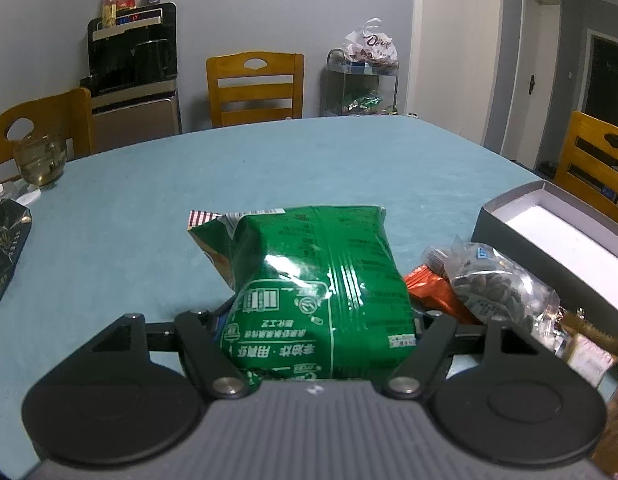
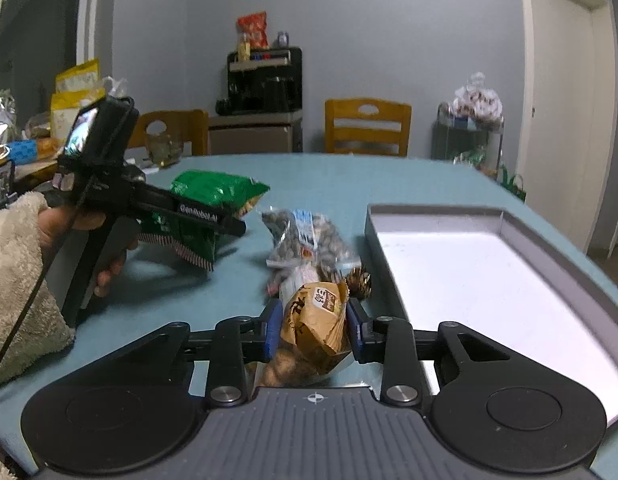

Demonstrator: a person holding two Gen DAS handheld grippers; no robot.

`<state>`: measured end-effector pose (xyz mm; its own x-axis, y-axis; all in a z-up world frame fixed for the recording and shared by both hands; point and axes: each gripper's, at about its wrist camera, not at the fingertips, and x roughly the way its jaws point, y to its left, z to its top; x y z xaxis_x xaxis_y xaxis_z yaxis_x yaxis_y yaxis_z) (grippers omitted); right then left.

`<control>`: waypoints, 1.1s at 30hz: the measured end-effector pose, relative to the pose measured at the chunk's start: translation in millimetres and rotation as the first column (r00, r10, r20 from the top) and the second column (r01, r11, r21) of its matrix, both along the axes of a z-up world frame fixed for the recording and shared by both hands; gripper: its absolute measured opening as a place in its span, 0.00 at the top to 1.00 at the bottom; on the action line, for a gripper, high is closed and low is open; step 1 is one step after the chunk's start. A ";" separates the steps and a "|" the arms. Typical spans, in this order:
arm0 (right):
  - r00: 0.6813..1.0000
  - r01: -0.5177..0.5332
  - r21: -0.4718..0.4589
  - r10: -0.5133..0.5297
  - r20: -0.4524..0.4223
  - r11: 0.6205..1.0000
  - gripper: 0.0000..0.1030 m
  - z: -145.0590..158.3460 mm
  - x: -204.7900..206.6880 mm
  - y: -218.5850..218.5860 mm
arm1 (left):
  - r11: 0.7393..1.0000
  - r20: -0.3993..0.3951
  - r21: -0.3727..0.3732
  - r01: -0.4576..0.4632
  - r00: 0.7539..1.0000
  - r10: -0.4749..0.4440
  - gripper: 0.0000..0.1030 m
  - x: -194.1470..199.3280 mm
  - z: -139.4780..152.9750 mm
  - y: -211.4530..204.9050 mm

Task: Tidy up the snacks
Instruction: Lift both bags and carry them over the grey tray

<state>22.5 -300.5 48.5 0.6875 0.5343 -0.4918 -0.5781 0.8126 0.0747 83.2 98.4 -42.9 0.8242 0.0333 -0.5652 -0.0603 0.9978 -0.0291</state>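
Observation:
My left gripper (image 1: 317, 320) is shut on a green snack bag (image 1: 313, 276) and holds it just above the blue table; the right wrist view shows that gripper (image 2: 229, 222) and the bag (image 2: 217, 190) at the left. My right gripper (image 2: 313, 330) is shut on a brown snack packet (image 2: 315, 326). A clear bag of seeds (image 2: 305, 240) lies ahead of it, also in the left wrist view (image 1: 493, 280), beside an orange packet (image 1: 433, 292). An open grey box with a white floor (image 2: 481, 280) lies to the right.
The table has a blue cloth (image 1: 269, 176). Wooden chairs (image 1: 255, 88) stand around it. A glass pot (image 1: 41, 160) and a dark package (image 1: 3, 248) sit at the table's left. A water dispenser (image 1: 133, 68) and a wire rack (image 1: 361, 84) stand by the wall.

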 end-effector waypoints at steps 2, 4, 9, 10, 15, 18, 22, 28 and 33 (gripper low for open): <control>1.000 -0.001 0.010 0.001 0.027 1.000 0.66 3.8 -3.7 -1.6 | 1.000 0.001 -0.002 0.001 1.000 -0.001 0.31 -1.4 0.8 -0.2; 0.999 -0.003 0.016 0.002 0.049 1.000 0.66 8.7 -4.9 -2.6 | 1.000 0.008 -0.003 -0.001 1.000 0.001 0.32 -2.9 2.1 0.4; 0.994 0.005 0.028 -0.008 0.106 1.000 0.66 22.8 -5.8 -8.8 | 1.000 0.036 -0.013 -0.010 0.999 0.010 0.34 -9.8 9.8 3.8; 0.994 0.008 0.033 -0.012 0.111 0.999 0.67 24.6 -5.2 -10.7 | 1.000 0.043 -0.020 -0.012 0.999 0.013 0.34 -12.3 12.3 4.1; 0.992 0.031 0.059 -0.038 0.120 0.998 0.66 30.2 0.7 -24.0 | 1.000 0.078 -0.008 -0.020 0.997 0.020 0.34 -27.7 23.2 -1.6; 0.991 0.045 0.075 -0.054 0.121 0.996 0.66 32.8 6.2 -34.4 | 1.000 0.094 0.023 -0.014 0.995 0.012 0.34 -36.3 33.1 -11.7; 0.988 0.072 0.106 -0.085 0.129 0.992 0.66 37.6 14.5 -51.9 | 1.000 0.097 0.011 0.021 0.995 -0.022 0.34 -44.5 48.4 -29.7; 0.986 0.115 0.145 -0.131 0.105 0.983 0.66 33.3 31.6 -83.5 | 0.993 0.100 0.029 0.115 0.988 -0.117 0.34 -38.4 74.8 -80.6; 0.983 0.160 0.164 -0.172 0.066 0.973 0.66 23.1 47.0 -111.7 | 0.982 0.078 0.039 0.187 0.979 -0.190 0.34 -18.1 90.4 -128.4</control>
